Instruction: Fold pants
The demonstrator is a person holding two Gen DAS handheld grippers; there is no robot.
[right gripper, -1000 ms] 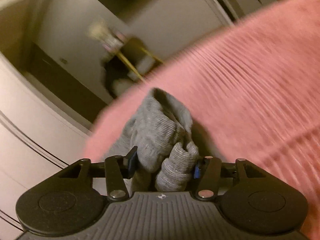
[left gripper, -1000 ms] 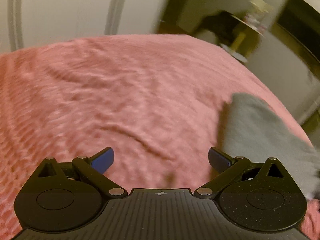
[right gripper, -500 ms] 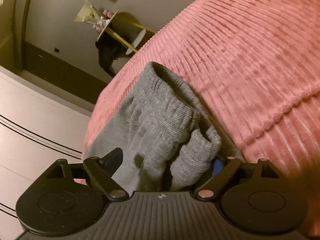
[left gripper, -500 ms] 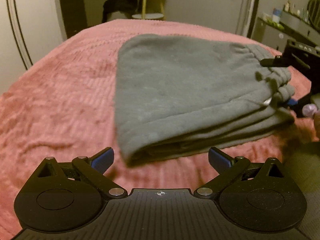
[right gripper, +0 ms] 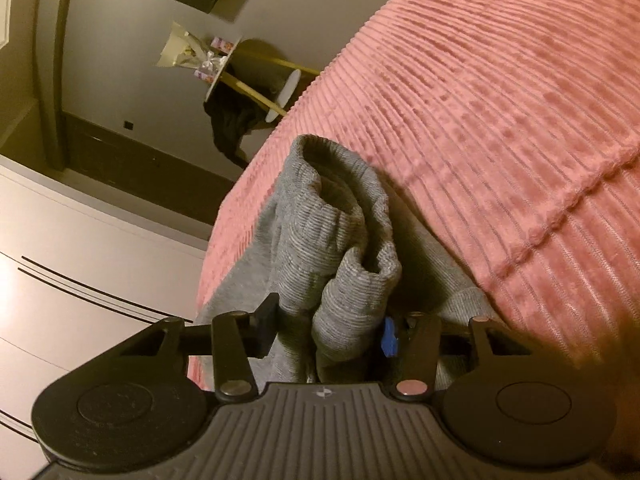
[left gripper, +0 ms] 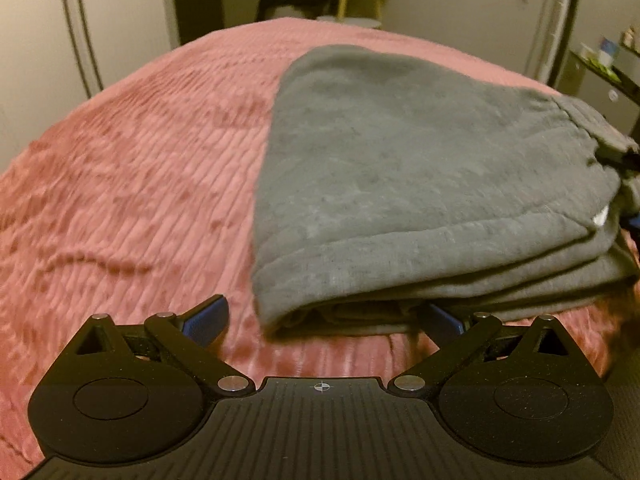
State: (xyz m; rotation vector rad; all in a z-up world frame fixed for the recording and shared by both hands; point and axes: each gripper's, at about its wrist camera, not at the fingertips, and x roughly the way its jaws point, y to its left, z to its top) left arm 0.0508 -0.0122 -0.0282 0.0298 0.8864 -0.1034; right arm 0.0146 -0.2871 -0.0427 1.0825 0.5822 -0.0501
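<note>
Over on the left wrist view, the left gripper (left gripper: 322, 316) is hovering low over the pink ribbed bedspread (left gripper: 132, 184) with its jaws standing wide apart and nothing pinched; the blue-padded fingers (left gripper: 206, 318) are flanking the near corner of the folded grey pants (left gripper: 420, 184), and the right-hand finger is sitting tucked just under the near edge of the stack. The pants are lying in flat layers ahead and to the right of this gripper, their folded edge facing it. At the far right edge, a dark piece of the right gripper (left gripper: 632, 160) is peeking in beside the waistband end. Switching to the right wrist view, the right gripper (right gripper: 326, 330) has just been closing, and its jaws are now pinching the bunched ribbed waistband (right gripper: 340, 248) of the pants, fabric filling the gap from pad to pad. The bedspread is spreading out ahead and to the right, and a small side table (right gripper: 224, 72) is standing off beyond the bed.
</note>
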